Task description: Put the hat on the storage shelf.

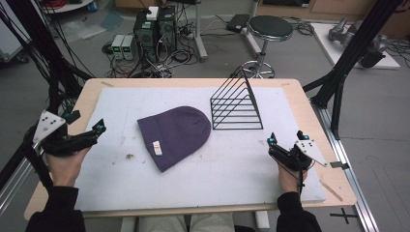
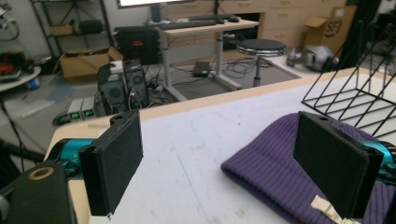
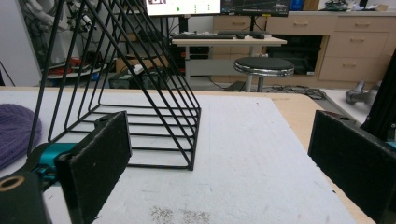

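Note:
A purple knit beanie (image 1: 175,135) with a small white label lies flat in the middle of the white mat (image 1: 232,169). A black wire rack (image 1: 236,104) with a triangular profile stands behind and to its right. My left gripper (image 1: 100,128) hovers open at the mat's left edge, pointing toward the beanie (image 2: 275,163), with nothing between its jaws. My right gripper (image 1: 286,139) is held open near the mat's right side, in front of the rack (image 3: 126,93), also empty. The beanie's edge (image 3: 14,133) shows at the far left of the right gripper view.
The mat lies on a wooden table (image 1: 309,116). Black frame posts (image 1: 348,58) rise at both sides. A round stool (image 1: 269,28), computer boxes (image 1: 154,29) and cables stand on the floor beyond the far edge. Small dirt specks (image 1: 129,156) mark the mat.

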A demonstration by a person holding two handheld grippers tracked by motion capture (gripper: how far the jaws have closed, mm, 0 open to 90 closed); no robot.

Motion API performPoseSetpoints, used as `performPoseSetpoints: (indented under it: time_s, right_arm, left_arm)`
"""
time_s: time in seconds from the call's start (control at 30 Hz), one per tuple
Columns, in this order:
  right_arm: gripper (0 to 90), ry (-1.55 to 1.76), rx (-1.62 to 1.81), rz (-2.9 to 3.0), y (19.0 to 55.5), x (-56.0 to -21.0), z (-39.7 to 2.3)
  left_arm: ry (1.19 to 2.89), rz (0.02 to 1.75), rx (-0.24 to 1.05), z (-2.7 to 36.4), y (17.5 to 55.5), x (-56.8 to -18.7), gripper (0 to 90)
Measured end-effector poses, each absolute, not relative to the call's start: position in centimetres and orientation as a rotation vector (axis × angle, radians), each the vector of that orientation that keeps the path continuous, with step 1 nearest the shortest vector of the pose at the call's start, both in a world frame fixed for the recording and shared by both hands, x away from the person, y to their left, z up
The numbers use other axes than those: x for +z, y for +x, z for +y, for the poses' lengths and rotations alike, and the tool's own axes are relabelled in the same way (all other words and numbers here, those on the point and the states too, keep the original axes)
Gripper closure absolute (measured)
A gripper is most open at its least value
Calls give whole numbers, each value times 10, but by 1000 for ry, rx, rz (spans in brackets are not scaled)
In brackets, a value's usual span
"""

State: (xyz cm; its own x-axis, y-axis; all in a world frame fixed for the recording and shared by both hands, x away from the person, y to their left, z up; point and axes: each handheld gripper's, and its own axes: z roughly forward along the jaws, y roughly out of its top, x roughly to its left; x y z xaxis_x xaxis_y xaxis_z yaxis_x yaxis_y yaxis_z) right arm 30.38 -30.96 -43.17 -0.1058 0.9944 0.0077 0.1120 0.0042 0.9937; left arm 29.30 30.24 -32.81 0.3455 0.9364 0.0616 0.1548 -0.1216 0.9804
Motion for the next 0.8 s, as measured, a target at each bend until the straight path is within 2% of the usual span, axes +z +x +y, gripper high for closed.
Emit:
performPoseSetpoints:
  time_s: [0.1,0.27,0.8]
  right_arm:
    - [51,1228,1233,1370,303,-431,-310]
    - [51,1229,1224,1381,305,-431,-310]
    - [51,1199,1224,1410,305,-431,-306]
  left_arm:
    - [1613,993,926,296,308,-313,163]
    - [1749,922,846,273,335,-291,173]
    - [2091,766,710,184,415,-273,168]
